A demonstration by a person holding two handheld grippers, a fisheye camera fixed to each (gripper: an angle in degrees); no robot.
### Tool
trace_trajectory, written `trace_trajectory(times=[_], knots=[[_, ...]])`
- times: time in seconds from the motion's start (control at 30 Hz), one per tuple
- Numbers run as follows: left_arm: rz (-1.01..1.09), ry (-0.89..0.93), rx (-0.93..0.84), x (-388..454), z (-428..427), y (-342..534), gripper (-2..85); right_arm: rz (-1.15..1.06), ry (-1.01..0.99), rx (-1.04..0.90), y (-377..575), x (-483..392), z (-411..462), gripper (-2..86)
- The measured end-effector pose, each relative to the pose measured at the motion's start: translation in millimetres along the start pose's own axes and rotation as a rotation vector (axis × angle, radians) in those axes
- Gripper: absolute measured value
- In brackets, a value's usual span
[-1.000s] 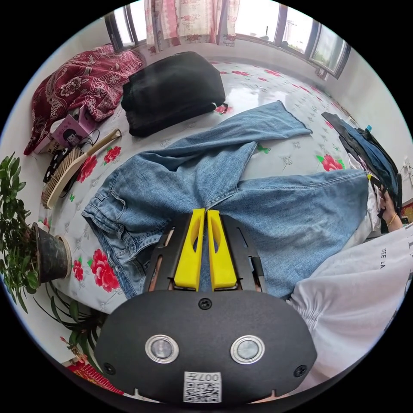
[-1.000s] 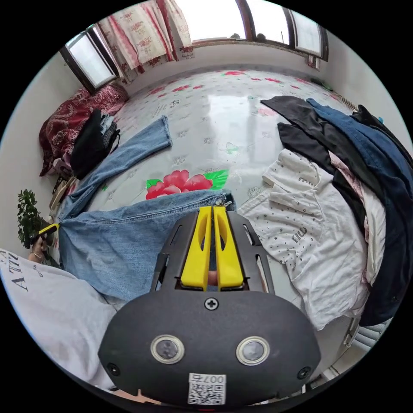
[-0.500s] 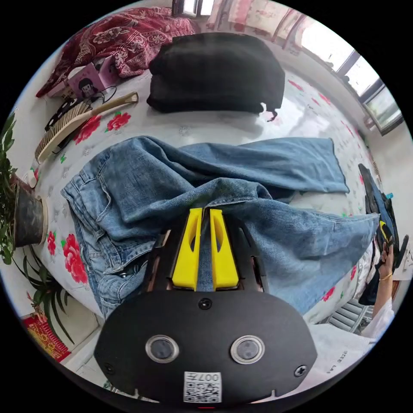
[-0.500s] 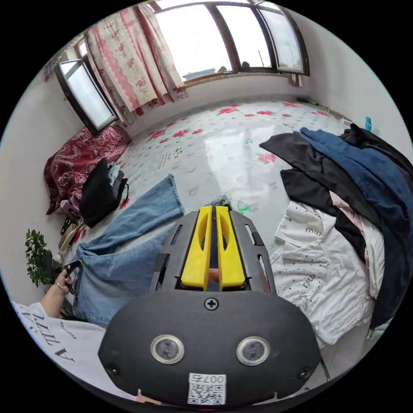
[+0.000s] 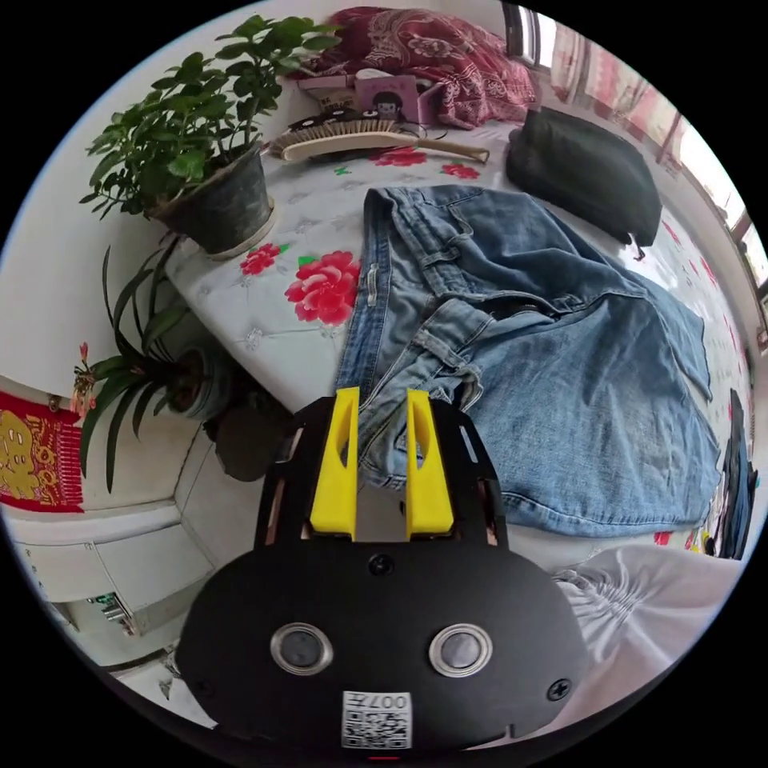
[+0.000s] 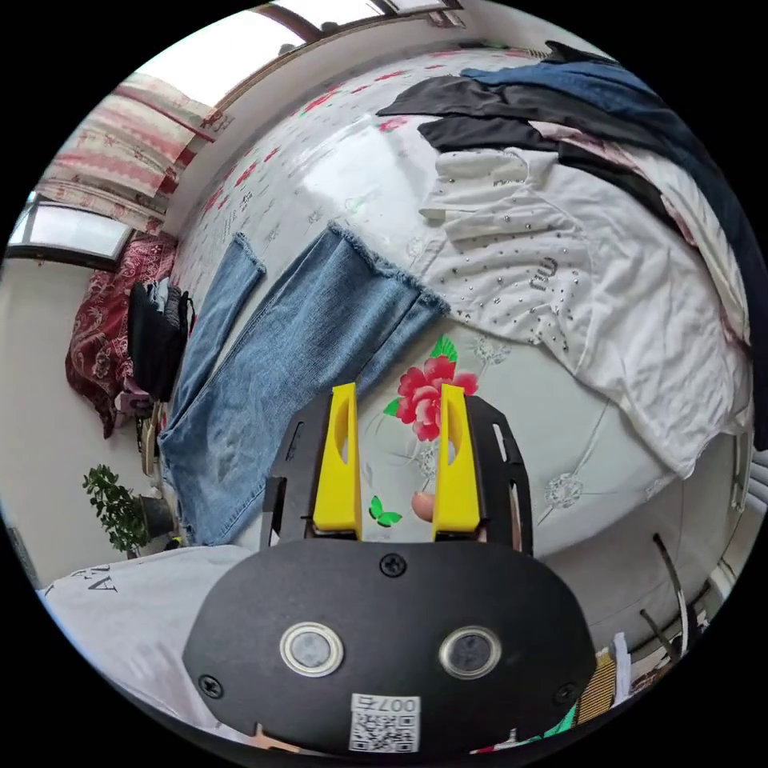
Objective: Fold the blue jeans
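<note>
The jeans [image 5: 552, 352] are spread on a flowered bed cover [image 5: 320, 240], with one leg laid over the other. The waistband [image 5: 384, 264] lies toward the potted plant [image 5: 200, 160] and the hems [image 6: 376, 256] just beside a white shirt [image 6: 576, 264]. The left tool [image 5: 381, 404] is held with its jaws apart at the waistband corner, and denim is seen between them, though no pressure from either jaw can be made out. The right tool [image 6: 398, 400] is likewise opened wide, over bare cover near the hems, with nothing held. The denim is judged thick, fairly heavy and limp (creases will likely hold, but a single pinch will let it sag). Hold is best taken on the stiff waistband and the doubled hems, so that both layers are lifted together.
</note>
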State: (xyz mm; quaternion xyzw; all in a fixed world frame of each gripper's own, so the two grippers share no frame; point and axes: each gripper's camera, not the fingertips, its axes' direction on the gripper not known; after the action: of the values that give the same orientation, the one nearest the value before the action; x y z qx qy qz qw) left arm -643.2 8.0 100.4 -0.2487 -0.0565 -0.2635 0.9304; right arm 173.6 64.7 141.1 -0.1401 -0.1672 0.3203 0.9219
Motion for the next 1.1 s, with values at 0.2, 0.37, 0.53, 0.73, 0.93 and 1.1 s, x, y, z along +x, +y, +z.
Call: trace_trajectory(times=[0.2,0.37,0.53,0.73,0.93,1.1], knots=[[0.218,-0.247,-0.095,66,47,-26,5.3,-0.070,0.124,-0.050,-27,-30,39,5.0],[0.484,-0.502,-0.150,116,64,-30,-0.3,-0.239,0.331,-0.130,-20,-67,55,0.6],[0.583,-0.605,-0.202,92,76,-18,-0.9,-0.258,0.402,-0.228,79,-38,60,0.2],[0.334,-0.406,-0.162,47,42,-25,-0.3,-0.328,0.412,0.079,121,-61,10,3.0],[0.199,-0.219,0.148,46,-22,-74,3.1,-0.534,0.273,0.200,23,-147,41,6.5],[0.225,-0.036,0.139,78,-4,-138,5.8,-0.517,0.175,0.119,-74,-200,117,8.4]])
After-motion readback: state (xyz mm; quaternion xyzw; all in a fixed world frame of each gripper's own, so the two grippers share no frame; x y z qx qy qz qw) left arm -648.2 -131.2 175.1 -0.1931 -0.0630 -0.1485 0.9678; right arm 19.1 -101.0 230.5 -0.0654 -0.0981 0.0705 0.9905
